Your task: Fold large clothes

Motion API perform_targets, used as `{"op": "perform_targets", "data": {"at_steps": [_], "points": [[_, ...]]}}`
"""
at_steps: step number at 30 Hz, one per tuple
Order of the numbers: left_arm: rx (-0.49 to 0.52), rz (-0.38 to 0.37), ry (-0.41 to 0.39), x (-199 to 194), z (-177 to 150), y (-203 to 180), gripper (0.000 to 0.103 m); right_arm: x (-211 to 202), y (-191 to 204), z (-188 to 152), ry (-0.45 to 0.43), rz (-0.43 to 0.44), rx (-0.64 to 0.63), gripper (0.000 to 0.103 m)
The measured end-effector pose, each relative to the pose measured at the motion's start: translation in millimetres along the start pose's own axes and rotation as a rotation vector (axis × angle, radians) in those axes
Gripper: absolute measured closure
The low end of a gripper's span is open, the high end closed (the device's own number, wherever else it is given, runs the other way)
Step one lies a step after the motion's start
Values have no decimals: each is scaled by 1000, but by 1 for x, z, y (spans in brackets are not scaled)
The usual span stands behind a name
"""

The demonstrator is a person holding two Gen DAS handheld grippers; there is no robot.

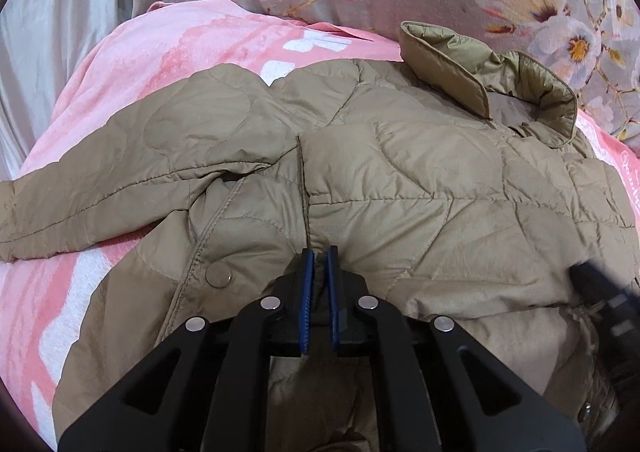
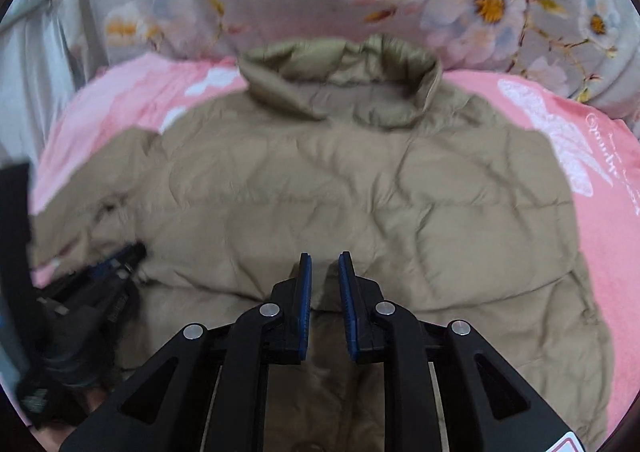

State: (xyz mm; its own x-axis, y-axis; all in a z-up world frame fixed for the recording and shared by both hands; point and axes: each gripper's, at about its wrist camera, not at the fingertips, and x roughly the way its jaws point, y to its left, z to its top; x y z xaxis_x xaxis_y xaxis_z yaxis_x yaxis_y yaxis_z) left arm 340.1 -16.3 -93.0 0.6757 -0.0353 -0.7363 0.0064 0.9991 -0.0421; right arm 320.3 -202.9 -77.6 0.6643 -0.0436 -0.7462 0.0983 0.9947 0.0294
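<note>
I have the left gripper angled down, pinching a fold of the one jacket on the pink blanket; right gripper hovers slightly parted, empty

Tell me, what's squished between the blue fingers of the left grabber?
A fold of the tan quilted jacket. The left wrist view shows the left gripper pinching it. The pink blanket lies underneath.

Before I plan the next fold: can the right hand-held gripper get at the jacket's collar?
Probably yes. The right hand-held gripper is open and holds nothing, and only flat jacket lies between it and the upright collar. The left hand-held gripper sits off to the side.
</note>
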Motion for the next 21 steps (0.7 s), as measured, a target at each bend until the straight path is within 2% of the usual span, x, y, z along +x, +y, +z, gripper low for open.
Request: {"op": "perform_targets", "data": {"at_steps": [4, 11, 16, 19, 21], "points": [[5, 2, -2, 0, 0, -1, 95, 4, -6, -6, 1, 24, 35, 89], [9, 7, -3, 0, 0, -1, 94, 10, 9, -10, -8, -70, -34, 89], [1, 1, -5, -1, 0, -1, 92, 11, 9, -8, -5, -79, -39, 89], [-17, -16, -6, -1, 0, 3, 90, 11, 7, -8, -4, -78, -36, 89], [-65, -58, -19, -7, -1, 12, 85, 12, 7, -8, -4, -77, -31, 89]]}}
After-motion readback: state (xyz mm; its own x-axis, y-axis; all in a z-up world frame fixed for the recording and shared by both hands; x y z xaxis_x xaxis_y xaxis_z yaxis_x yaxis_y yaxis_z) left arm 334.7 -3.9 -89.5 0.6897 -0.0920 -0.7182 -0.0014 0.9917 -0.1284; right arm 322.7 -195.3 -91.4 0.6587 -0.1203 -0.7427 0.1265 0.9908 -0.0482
